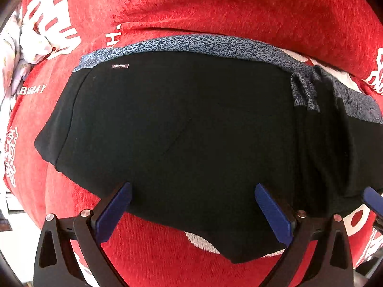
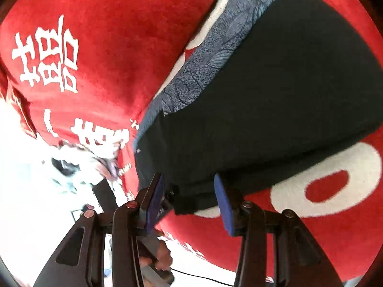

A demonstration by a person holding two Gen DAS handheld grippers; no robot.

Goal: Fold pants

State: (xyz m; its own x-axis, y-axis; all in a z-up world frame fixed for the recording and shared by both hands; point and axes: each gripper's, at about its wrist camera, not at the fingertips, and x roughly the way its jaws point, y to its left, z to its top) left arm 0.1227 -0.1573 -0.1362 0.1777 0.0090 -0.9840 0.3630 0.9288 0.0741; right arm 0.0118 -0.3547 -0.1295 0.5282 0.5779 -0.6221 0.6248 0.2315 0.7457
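The black pants [image 1: 182,129] lie folded into a wide block on the red blanket [image 1: 215,7], with a blue speckled waistband [image 1: 191,44] along the far edge and a small FASHION label [image 1: 120,66]. My left gripper [image 1: 193,197] is open, its blue fingers [image 1: 115,211] spread over the near edge of the pants. My right gripper [image 2: 189,191] is open over the pants' [image 2: 275,100] near corner, with the fabric edge between its blue fingers [image 2: 223,203]. The waistband [image 2: 203,67] runs along the pants' left side in the right wrist view.
The red blanket [image 2: 107,24] with white characters covers the surface. A crumpled floral cloth [image 1: 14,55] lies at the far left. The right gripper's finger tip [image 1: 373,198] shows at the right edge of the left wrist view. A hand [image 2: 160,258] grips a handle below.
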